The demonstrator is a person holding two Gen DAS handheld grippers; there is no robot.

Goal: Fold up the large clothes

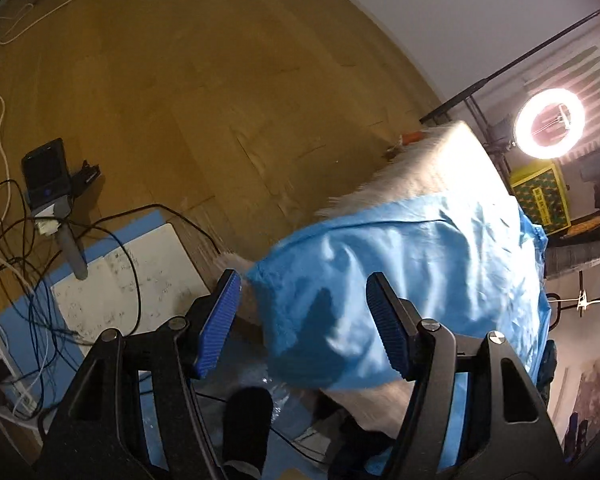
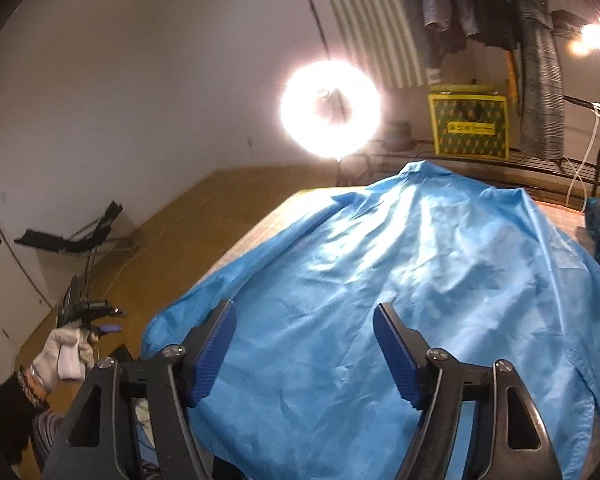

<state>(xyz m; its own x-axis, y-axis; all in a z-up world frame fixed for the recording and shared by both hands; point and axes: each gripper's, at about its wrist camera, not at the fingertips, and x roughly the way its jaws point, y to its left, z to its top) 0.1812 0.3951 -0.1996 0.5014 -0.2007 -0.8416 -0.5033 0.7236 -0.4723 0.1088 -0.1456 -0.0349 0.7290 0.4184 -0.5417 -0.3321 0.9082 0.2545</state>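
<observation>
A shiny blue garment (image 2: 380, 280) lies spread, seemingly unfolded, on the table (image 1: 440, 160), stretching toward twelve o'clock; left gripper (image 1: 304, 320) and right gripper (image 2: 306, 354) gape wide, holding nothing.

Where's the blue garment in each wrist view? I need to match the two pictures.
Left wrist: the blue garment fills the centre-right, draped over the table's near end, ahead of the open left gripper.
Right wrist: it fills the centre and lower right, spread on the table, ahead of the open right gripper.
Shared landmark: ring light.
</observation>
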